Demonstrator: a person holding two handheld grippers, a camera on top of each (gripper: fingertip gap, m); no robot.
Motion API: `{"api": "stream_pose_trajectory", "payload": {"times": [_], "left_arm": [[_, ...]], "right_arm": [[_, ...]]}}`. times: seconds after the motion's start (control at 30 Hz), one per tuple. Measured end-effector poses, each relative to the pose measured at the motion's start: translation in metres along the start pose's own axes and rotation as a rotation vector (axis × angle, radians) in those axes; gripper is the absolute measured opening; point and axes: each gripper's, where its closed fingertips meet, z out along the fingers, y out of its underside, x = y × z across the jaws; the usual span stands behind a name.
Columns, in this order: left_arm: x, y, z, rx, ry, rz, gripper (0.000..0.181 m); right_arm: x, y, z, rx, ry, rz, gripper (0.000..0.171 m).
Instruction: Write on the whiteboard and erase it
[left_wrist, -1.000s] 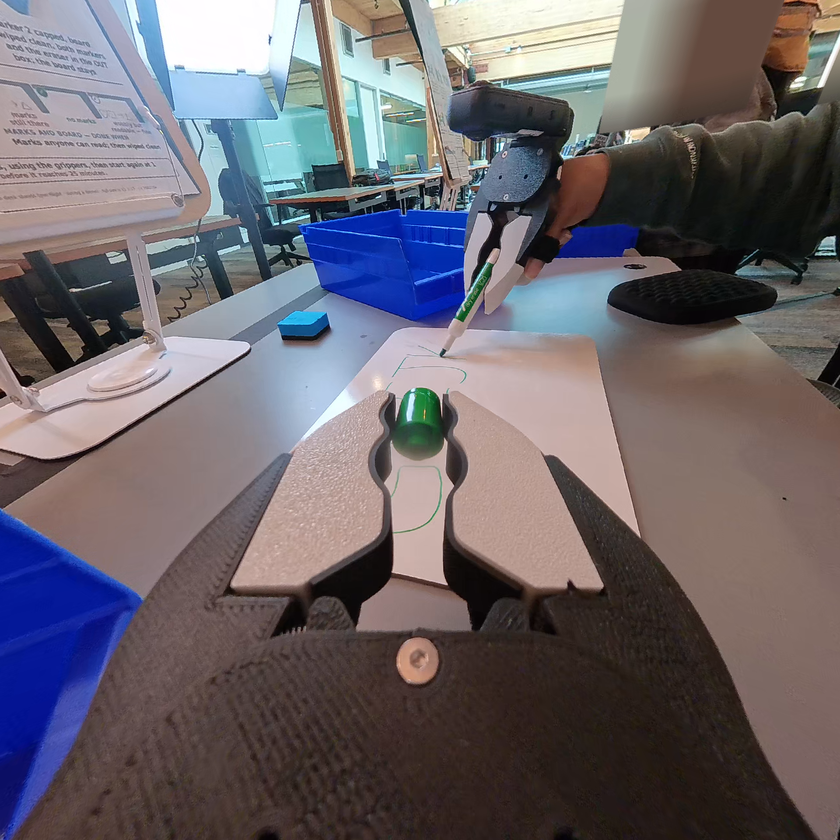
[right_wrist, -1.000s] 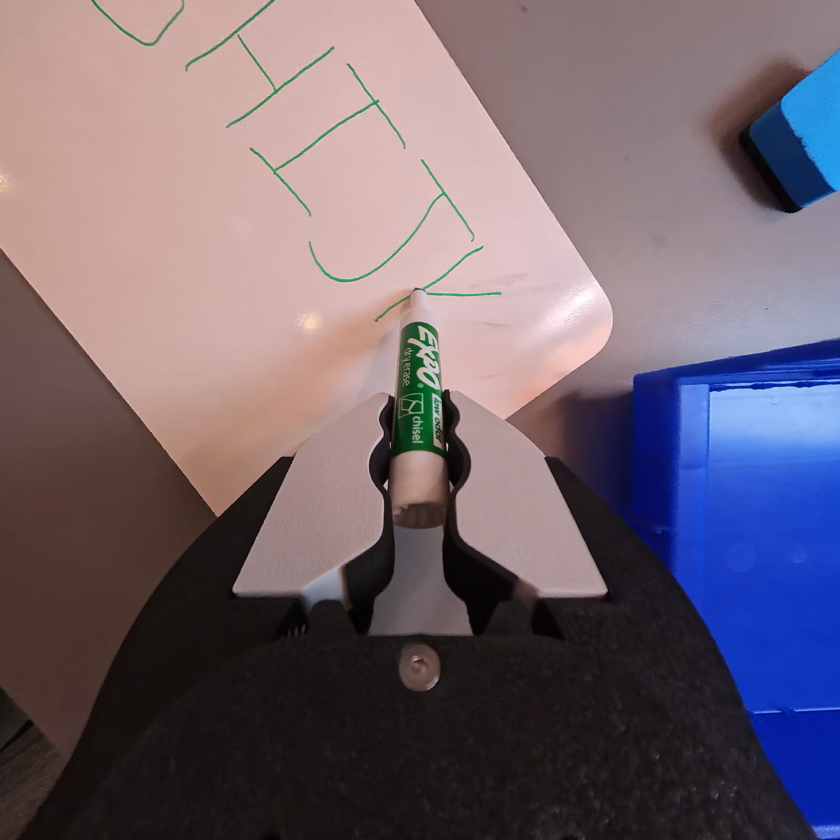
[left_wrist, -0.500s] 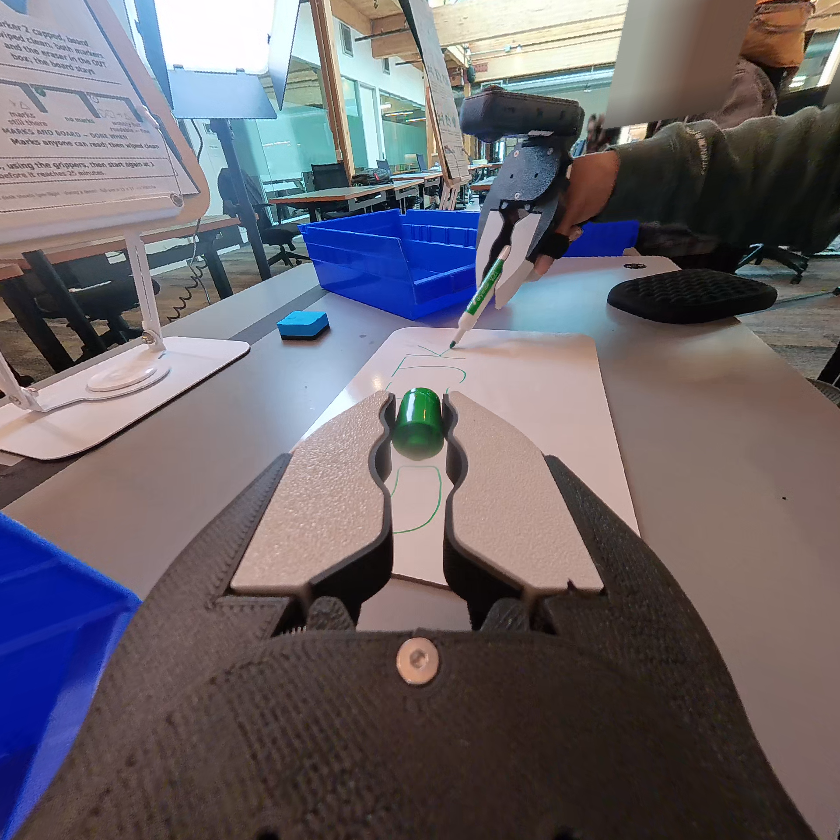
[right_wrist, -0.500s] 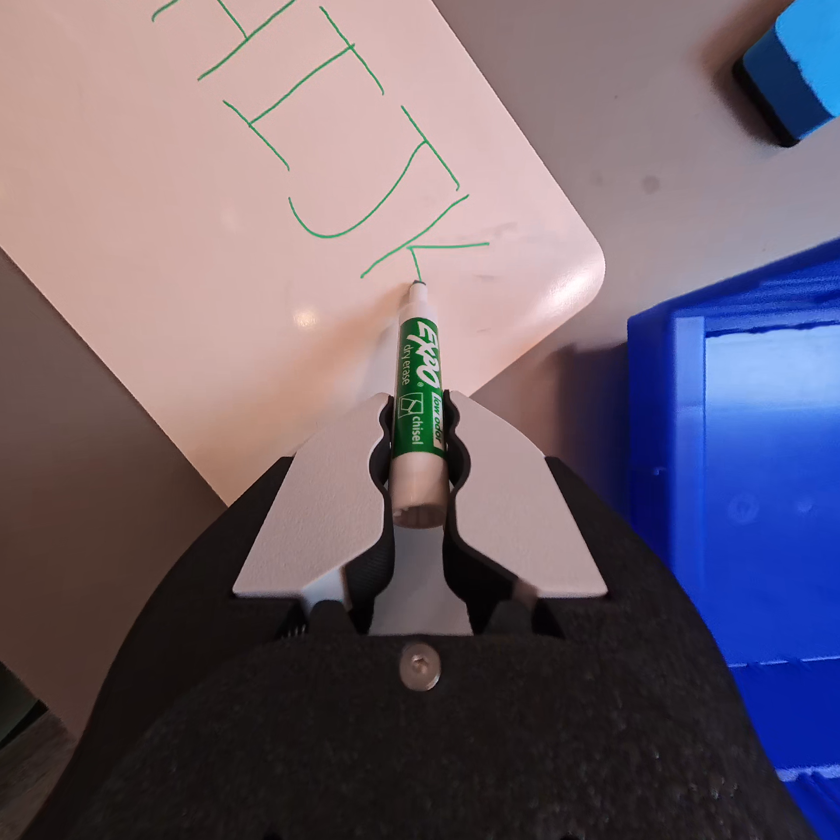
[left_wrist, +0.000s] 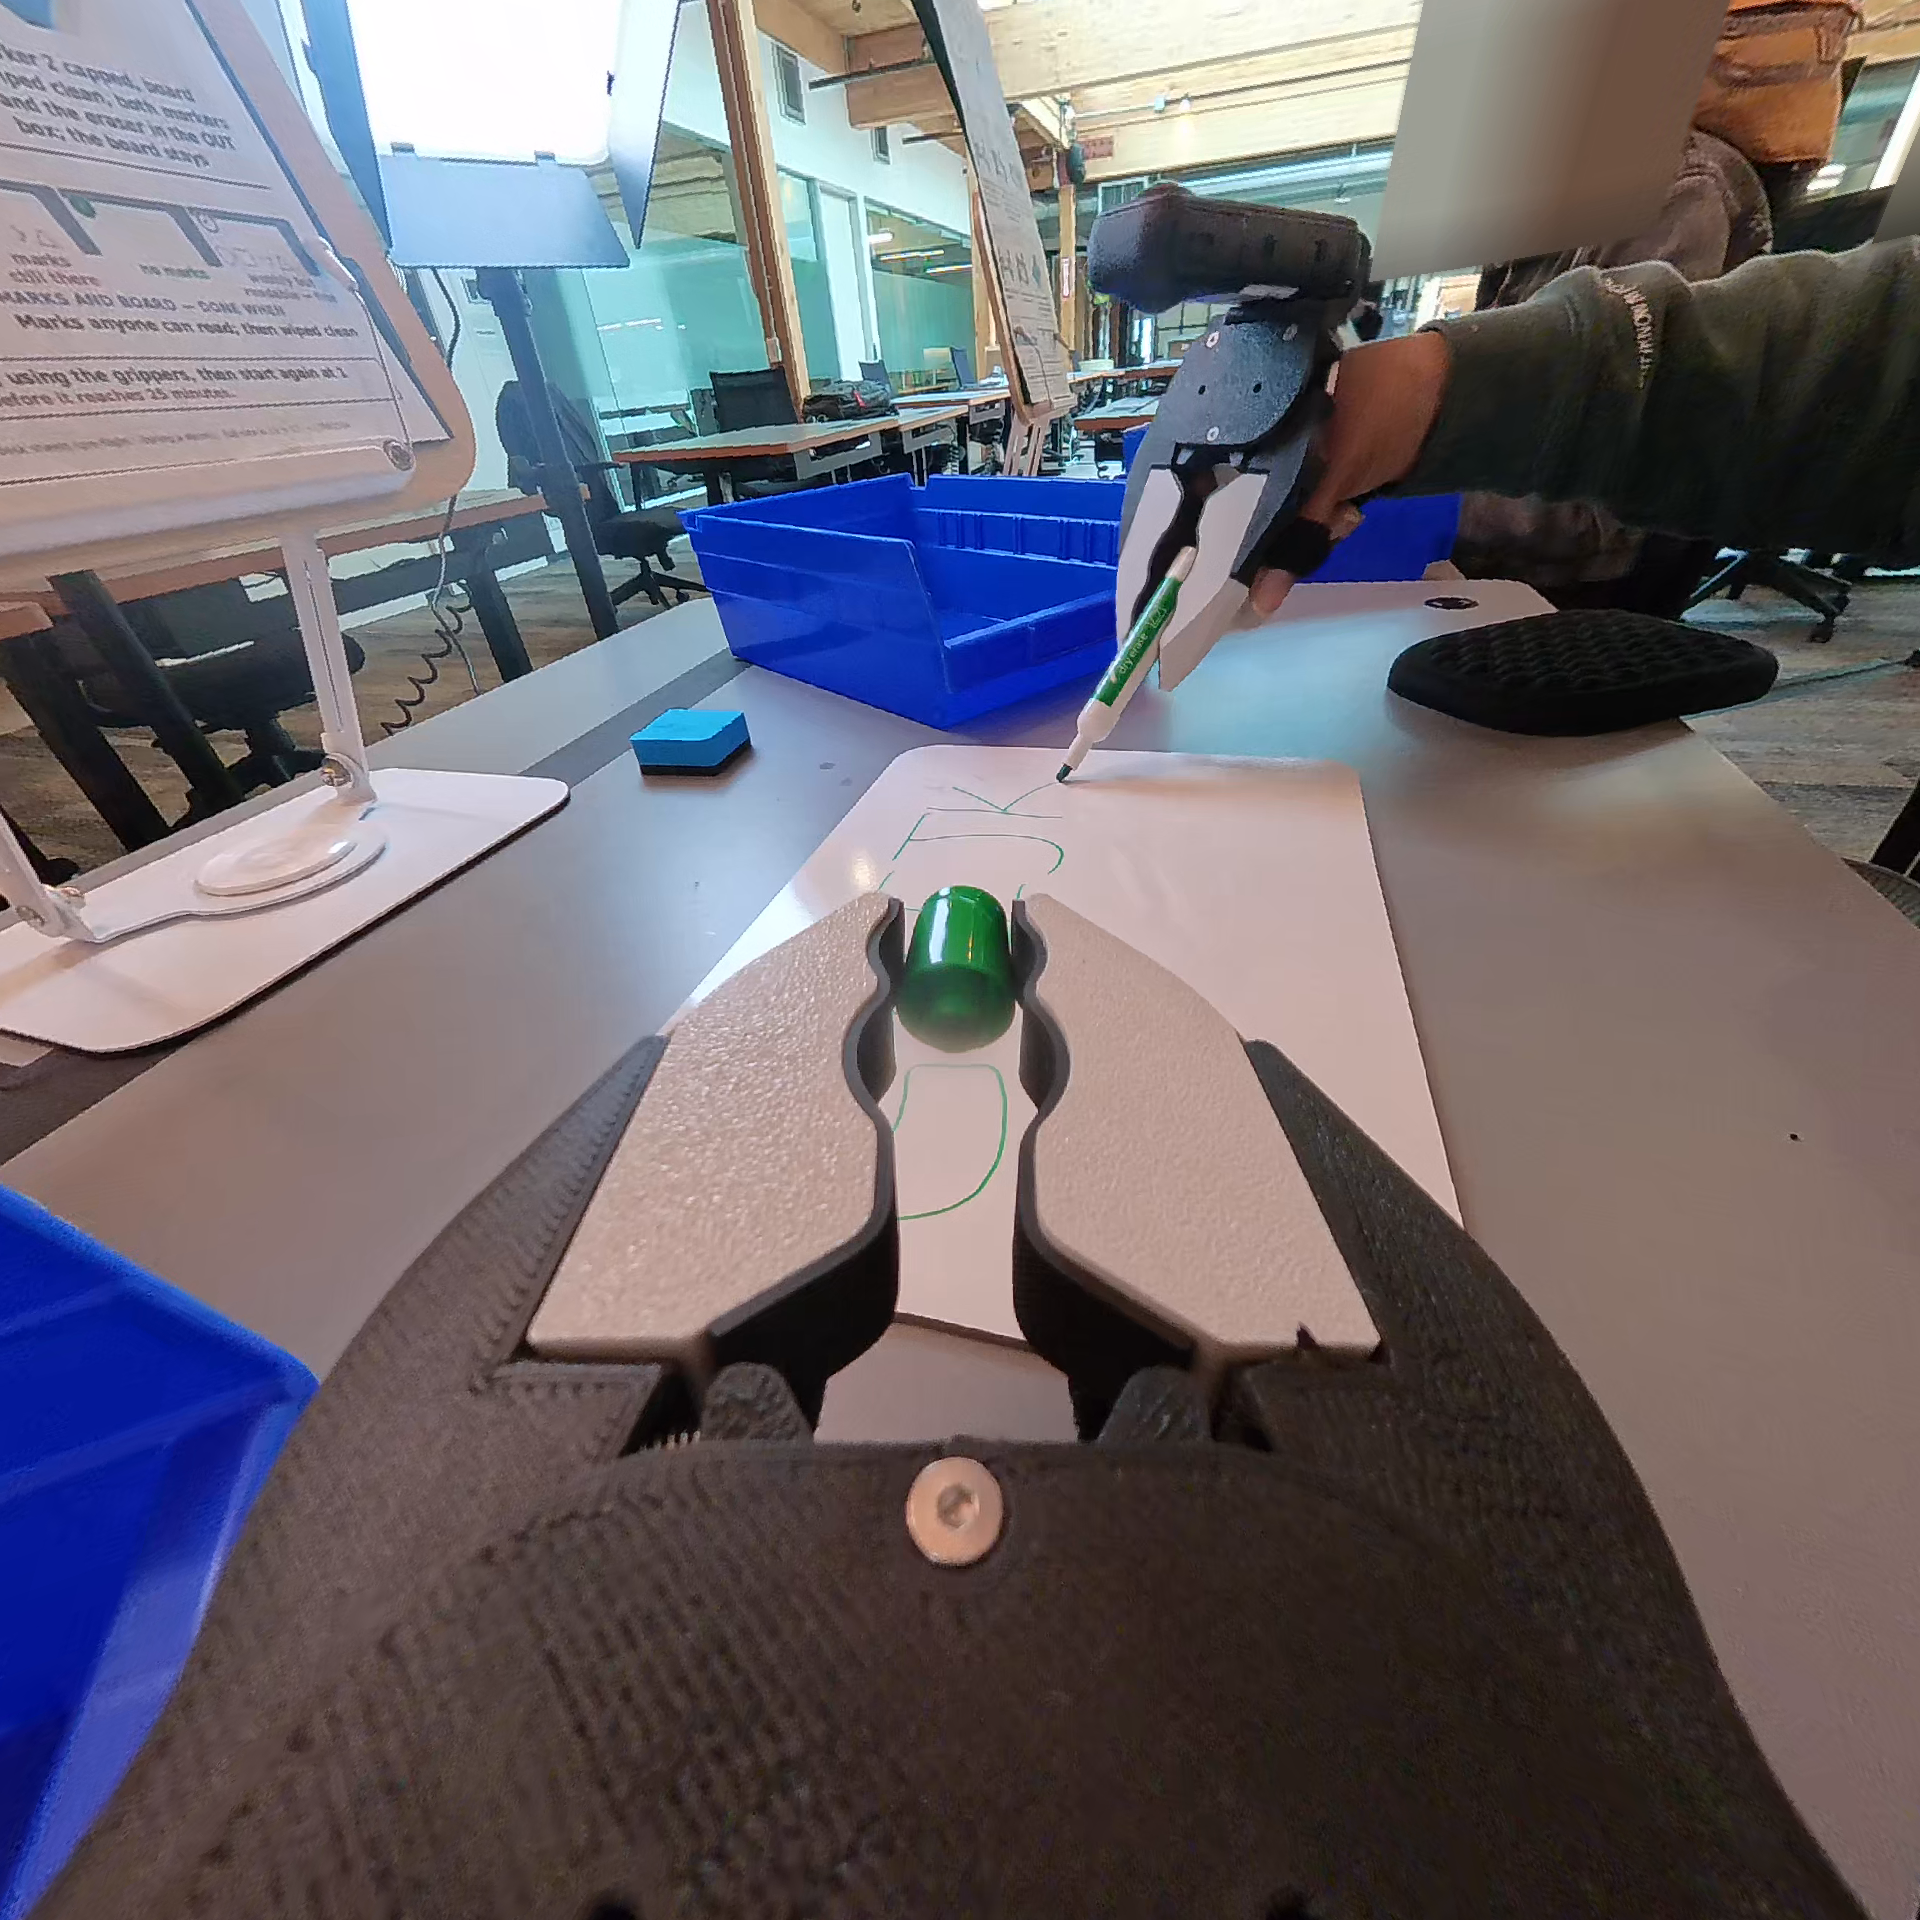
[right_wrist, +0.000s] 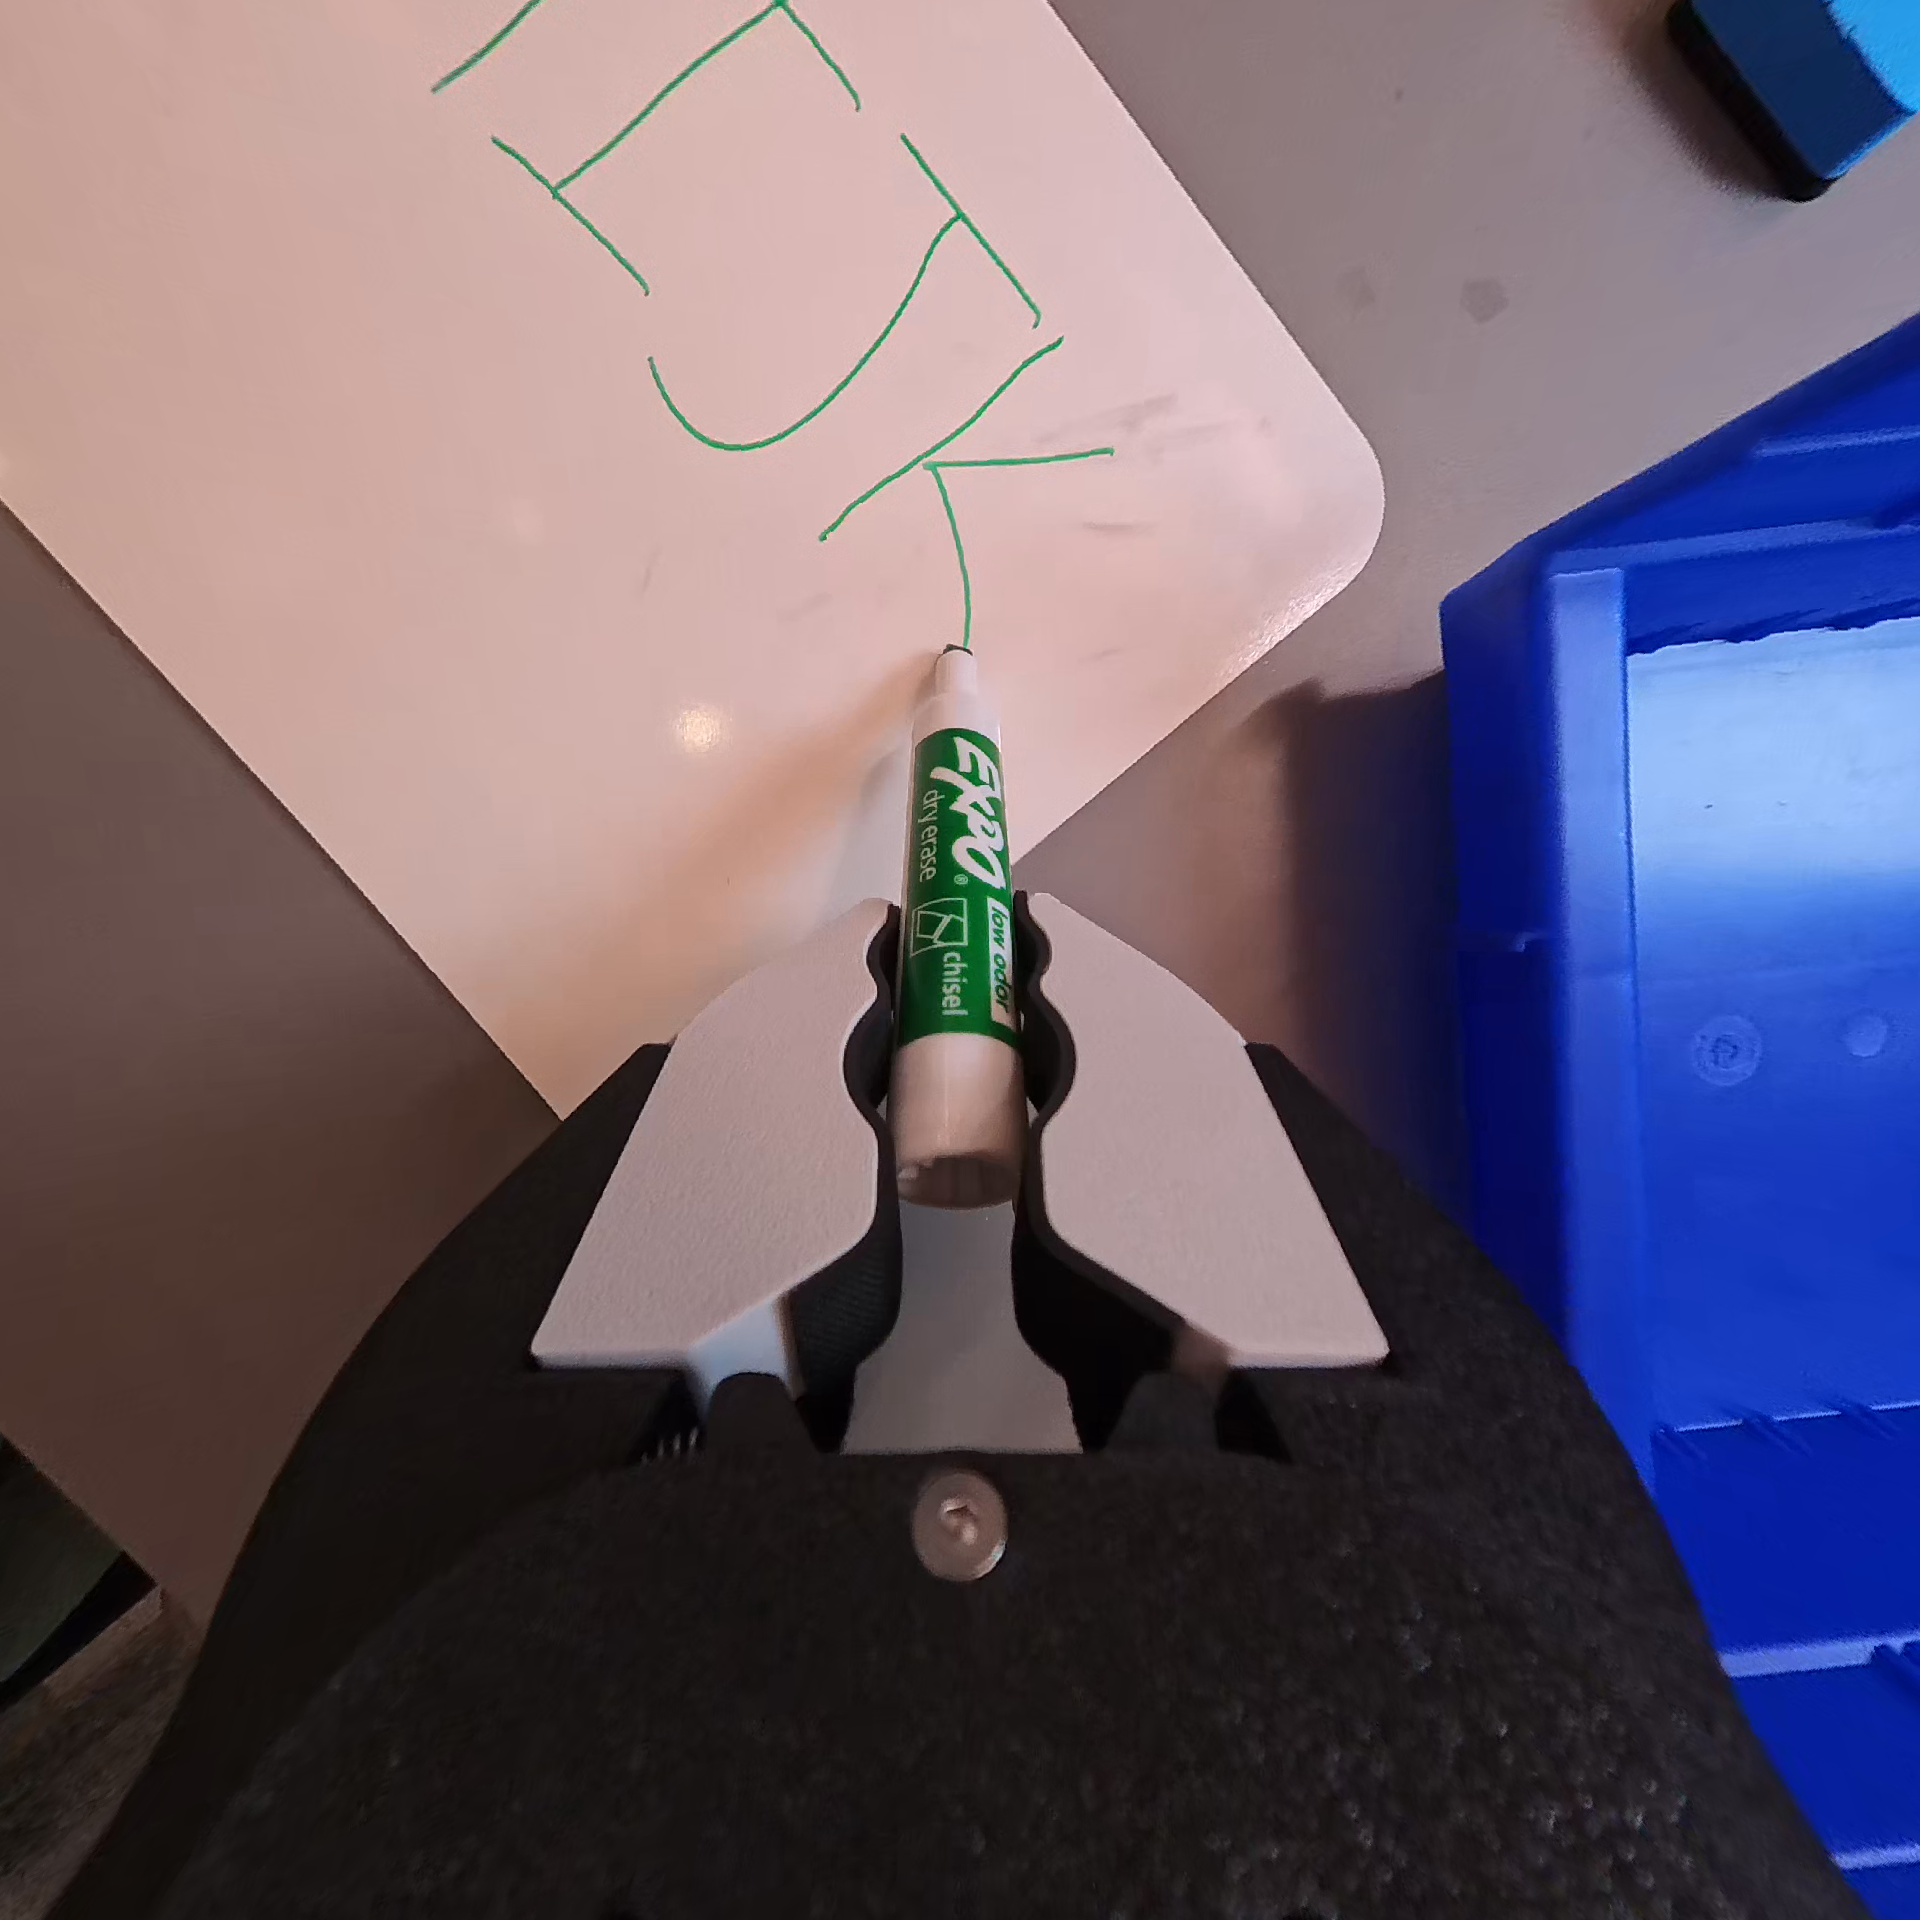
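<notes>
A white whiteboard (left_wrist: 1226, 935) lies flat on the grey table, with green letters along its left side; it also shows in the right wrist view (right_wrist: 364, 468). My right gripper (right_wrist: 958, 914) is shut on a green dry-erase marker (right_wrist: 956, 883), whose tip touches the board near its far edge. In the left wrist view the right gripper (left_wrist: 1179, 634) stands over the board's far end with the marker (left_wrist: 1132, 655) slanting down. My left gripper (left_wrist: 956, 935) is shut on the green marker cap (left_wrist: 956, 971), low over the board's near part. A blue eraser (left_wrist: 691, 740) lies on the table left of the board.
A blue bin (left_wrist: 935, 592) stands behind the board, close to the marker in the right wrist view (right_wrist: 1714, 935). Another blue bin (left_wrist: 94, 1507) is at the near left. A white stand with an instruction sheet (left_wrist: 208, 623) is at the left. A black pad (left_wrist: 1579, 670) lies at the far right. One gripper's finger ends stand about 30 centimeters off the other's.
The right gripper has drawn the marker tip toward the board's far edge, adding a new green stroke to the last letter. The left gripper with the cap has stayed still.
</notes>
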Motion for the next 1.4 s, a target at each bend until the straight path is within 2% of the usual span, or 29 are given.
{"api": "stream_pose_trajectory", "payload": {"times": [0.37, 0.67, 1.4], "left_arm": [[0.000, 0.000, 0.000, 0.000, 0.000, -0.001, 0.019], [-0.001, 0.001, -0.001, 0.000, -0.001, -0.004, 0.019], [-0.001, 0.001, -0.001, -0.001, 0.000, -0.005, 0.019]], "right_arm": [[0.025, -0.026, -0.004, 0.056, 0.046, -0.001, 0.019], [0.041, -0.032, 0.006, 0.039, 0.055, 0.010, 0.019], [0.042, -0.030, 0.013, 0.002, 0.047, 0.000, 0.019]]}}
